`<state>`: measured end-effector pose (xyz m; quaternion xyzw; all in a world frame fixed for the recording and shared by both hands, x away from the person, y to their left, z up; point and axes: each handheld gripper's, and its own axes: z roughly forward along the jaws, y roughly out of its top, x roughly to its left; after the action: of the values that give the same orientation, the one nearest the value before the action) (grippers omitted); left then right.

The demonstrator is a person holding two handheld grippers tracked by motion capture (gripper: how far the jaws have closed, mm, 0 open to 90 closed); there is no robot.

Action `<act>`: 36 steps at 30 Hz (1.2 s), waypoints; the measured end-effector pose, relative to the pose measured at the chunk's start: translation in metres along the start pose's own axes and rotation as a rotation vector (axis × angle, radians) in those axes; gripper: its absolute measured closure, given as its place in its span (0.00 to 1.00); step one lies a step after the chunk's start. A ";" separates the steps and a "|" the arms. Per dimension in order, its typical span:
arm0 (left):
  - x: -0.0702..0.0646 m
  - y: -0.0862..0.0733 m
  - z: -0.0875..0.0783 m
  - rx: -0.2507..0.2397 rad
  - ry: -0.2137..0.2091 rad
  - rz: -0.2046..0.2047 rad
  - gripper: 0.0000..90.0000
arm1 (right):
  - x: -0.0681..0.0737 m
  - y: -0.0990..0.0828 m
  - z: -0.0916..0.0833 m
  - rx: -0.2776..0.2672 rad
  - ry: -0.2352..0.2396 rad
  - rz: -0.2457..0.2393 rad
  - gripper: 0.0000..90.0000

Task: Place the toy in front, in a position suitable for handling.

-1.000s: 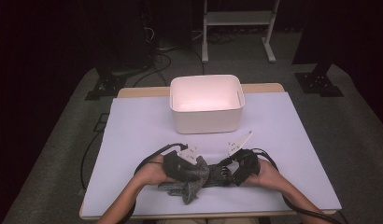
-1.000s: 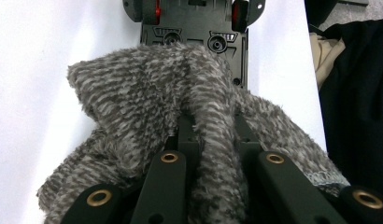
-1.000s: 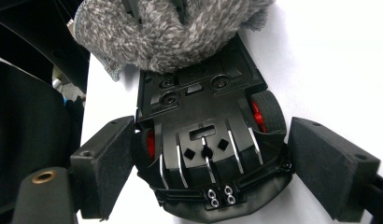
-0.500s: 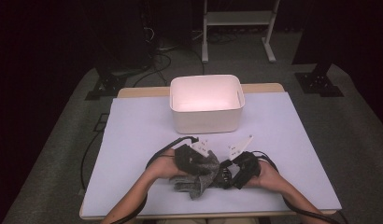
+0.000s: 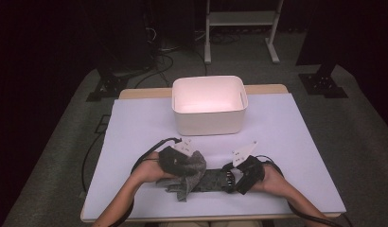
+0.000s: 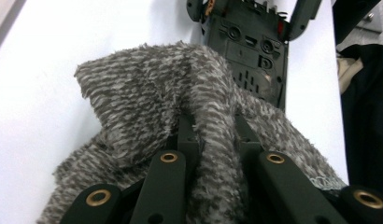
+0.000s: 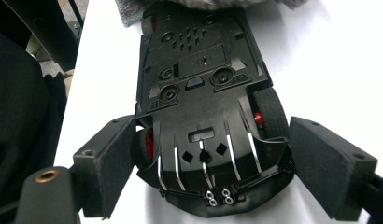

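From the high view, my left gripper (image 5: 175,161) had carried the fuzzy grey-and-white knitted cloth (image 5: 188,174) toward three o'clock since a second before, so that the cloth now draped over the near end of the upturned black plastic toy car (image 5: 212,180). I took that to mean the wiping of the car's underside was in hand. My right gripper (image 5: 246,172) had kept its place at the car's other end. The car lay at about six o'clock from the pale rectangular plastic bin (image 5: 208,105), near my edge of the white table (image 5: 296,142).

In the left gripper view, my left gripper (image 6: 213,135) was clamped narrow on a bunched fold of the cloth (image 6: 147,93), and the car's chassis (image 6: 248,44) showed beyond it at twelve o'clock, partly covered.

In the right gripper view, my right gripper (image 7: 206,158) stood wide astride the car (image 7: 201,93), one pad at nine o'clock and one at three; whether the pads pressed the wheels I could not tell. The car lay belly up: black ribbed chassis, screw wells, red inside the wheel arches, the cloth (image 7: 203,3) at twelve o'clock.
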<state>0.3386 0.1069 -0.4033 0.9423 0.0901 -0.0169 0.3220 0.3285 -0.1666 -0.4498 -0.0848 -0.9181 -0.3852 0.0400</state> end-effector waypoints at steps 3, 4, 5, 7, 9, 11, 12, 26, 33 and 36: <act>-0.002 0.000 0.004 0.004 0.003 0.009 0.87 | -0.003 0.001 -0.001 -0.001 0.016 0.035 0.18; -0.003 0.001 0.006 0.008 0.006 0.015 0.87 | -0.004 0.002 -0.001 -0.001 0.023 0.049 0.18; -0.003 0.003 0.007 0.008 0.002 0.023 0.87 | -0.005 0.002 -0.001 0.001 0.031 0.061 0.18; -0.004 0.005 0.009 0.007 -0.001 0.031 0.87 | -0.005 0.004 -0.002 0.010 0.040 0.083 0.18; -0.005 0.006 0.009 0.010 -0.003 0.039 0.87 | -0.006 0.005 -0.002 0.019 0.043 0.090 0.17; -0.006 0.008 0.010 0.013 -0.009 0.045 0.87 | -0.005 0.005 -0.004 0.014 0.031 0.081 0.17; -0.007 0.008 0.011 0.018 -0.008 0.052 0.87 | -0.005 0.006 -0.006 0.008 0.026 0.083 0.17; -0.010 0.013 0.012 0.032 -0.014 0.070 0.87 | -0.012 0.012 -0.017 -0.051 0.022 0.135 0.18; -0.011 0.013 0.011 0.029 -0.029 0.068 0.87 | -0.020 0.007 -0.008 -0.031 0.042 0.195 0.20; -0.014 0.014 0.009 0.024 -0.040 0.071 0.87 | -0.019 0.005 -0.002 -0.004 0.055 0.212 0.20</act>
<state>0.3280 0.0879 -0.4008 0.9481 0.0499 -0.0256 0.3129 0.3477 -0.1667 -0.4475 -0.1708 -0.9017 -0.3829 0.1055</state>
